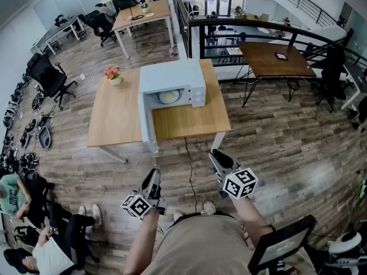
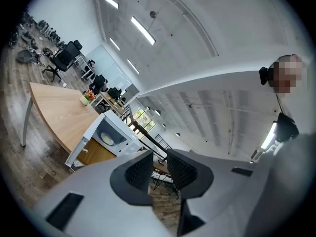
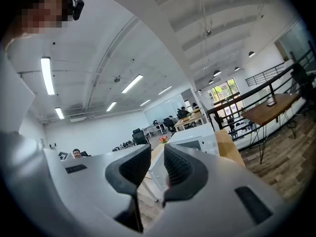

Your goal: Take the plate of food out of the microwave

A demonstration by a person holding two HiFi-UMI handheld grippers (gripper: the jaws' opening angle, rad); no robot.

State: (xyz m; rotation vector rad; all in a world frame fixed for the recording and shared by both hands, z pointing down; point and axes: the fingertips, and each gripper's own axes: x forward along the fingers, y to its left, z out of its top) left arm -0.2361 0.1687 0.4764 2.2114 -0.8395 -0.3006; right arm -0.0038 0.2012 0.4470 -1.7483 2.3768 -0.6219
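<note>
Well ahead of our empty, narrowly parted left claw (image 1: 153, 175) and seemingly nearer right claw (image 1: 216, 154), the plate of food (image 1: 168, 97) sits inside the microwave (image 1: 172, 76).

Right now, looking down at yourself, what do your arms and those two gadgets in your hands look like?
Each hand carries a grey tool: the left gripper and right gripper end in two black ribbed pads. Each bears a white cube printed with black square markers. The forearms are uncovered; a beige top is worn.
</note>
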